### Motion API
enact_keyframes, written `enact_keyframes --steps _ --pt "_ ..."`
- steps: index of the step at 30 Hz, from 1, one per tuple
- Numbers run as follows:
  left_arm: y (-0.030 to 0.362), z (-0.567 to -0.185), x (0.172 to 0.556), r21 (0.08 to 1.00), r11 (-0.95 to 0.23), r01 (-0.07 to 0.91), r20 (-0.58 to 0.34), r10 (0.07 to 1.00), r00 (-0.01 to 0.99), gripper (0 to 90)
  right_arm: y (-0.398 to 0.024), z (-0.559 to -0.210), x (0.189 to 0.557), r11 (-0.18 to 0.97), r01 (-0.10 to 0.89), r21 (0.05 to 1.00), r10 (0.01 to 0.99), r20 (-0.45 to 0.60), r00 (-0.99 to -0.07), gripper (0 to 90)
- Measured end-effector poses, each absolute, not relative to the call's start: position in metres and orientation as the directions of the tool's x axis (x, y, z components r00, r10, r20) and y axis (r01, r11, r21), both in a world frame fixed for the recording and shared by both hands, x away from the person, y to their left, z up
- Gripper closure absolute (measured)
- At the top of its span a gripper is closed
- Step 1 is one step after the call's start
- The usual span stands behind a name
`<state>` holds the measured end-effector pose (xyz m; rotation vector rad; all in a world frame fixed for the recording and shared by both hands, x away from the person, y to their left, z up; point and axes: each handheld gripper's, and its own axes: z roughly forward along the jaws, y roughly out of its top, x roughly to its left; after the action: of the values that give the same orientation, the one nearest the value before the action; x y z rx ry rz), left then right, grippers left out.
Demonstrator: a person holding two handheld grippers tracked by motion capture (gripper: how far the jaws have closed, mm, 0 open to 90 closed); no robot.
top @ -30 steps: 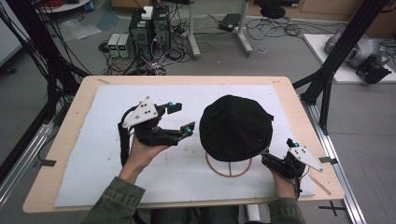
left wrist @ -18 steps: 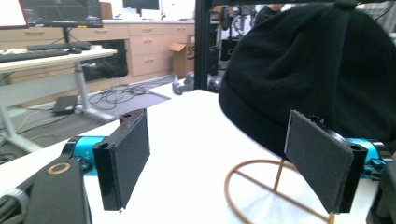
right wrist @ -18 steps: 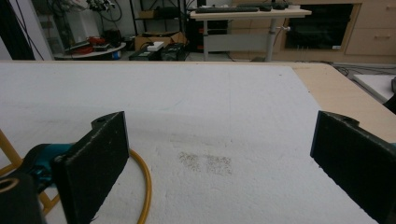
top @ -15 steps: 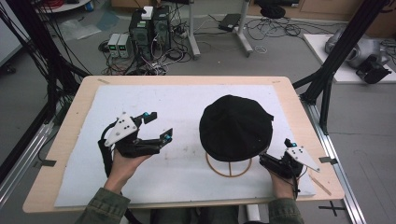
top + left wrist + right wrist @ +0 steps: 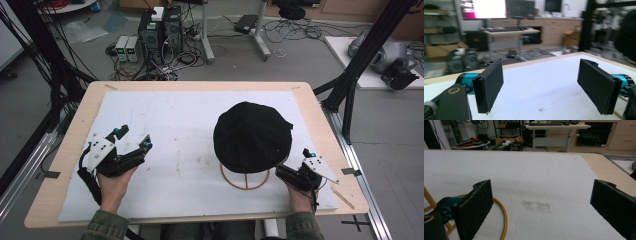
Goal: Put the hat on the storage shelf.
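No text, label, brand, number or sign could be read anywhere. The bright monitor (image 5: 489, 9) behind the surface was washed out, and the boxes (image 5: 129, 48) on the floor were too small to read.

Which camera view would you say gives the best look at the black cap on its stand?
The high view: the whole black cap sits on the yellow wire stand. The left gripper view catches a blurred dark edge of it; the right gripper view shows the stand's ring.
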<state>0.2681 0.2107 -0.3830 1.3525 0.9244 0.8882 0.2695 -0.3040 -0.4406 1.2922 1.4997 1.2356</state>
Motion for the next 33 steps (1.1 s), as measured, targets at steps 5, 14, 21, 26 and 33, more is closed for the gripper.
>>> enact_keyframes --steps 5,14,21,26,33 --pt "0.227 -0.395 0.263 0.998 0.062 -0.005 -0.057 0.948 0.314 21.1 -0.303 -0.441 0.268 0.017 0.205 0.979 0.984 0.02 -0.177 3.6" --pt "0.254 -0.416 0.261 0.999 0.032 -0.027 -0.027 0.981 0.193 20.9 -0.308 -0.444 0.268 0.024 0.196 0.98 0.987 0.008 -0.159 3.6" --pt "0.261 -0.426 0.256 0.999 0.017 -0.046 -0.014 0.997 0.072 21.1 -0.308 -0.446 0.267 0.022 0.208 0.978 0.995 -0.001 -0.097 3.6" --pt "0.264 -0.427 0.25 1.0 -0.006 -0.029 0.007 1.0 0.03 21.2 -0.309 -0.448 0.266 0.01 0.201 0.979 0.997 0.006 -0.082 3.6" --pt "0.268 -0.431 0.247 1.0 -0.001 -0.011 0.001 1.0 0.019 21.1 -0.311 -0.448 0.264 -0.021 0.195 0.98 0.996 0.036 -0.075 3.6"
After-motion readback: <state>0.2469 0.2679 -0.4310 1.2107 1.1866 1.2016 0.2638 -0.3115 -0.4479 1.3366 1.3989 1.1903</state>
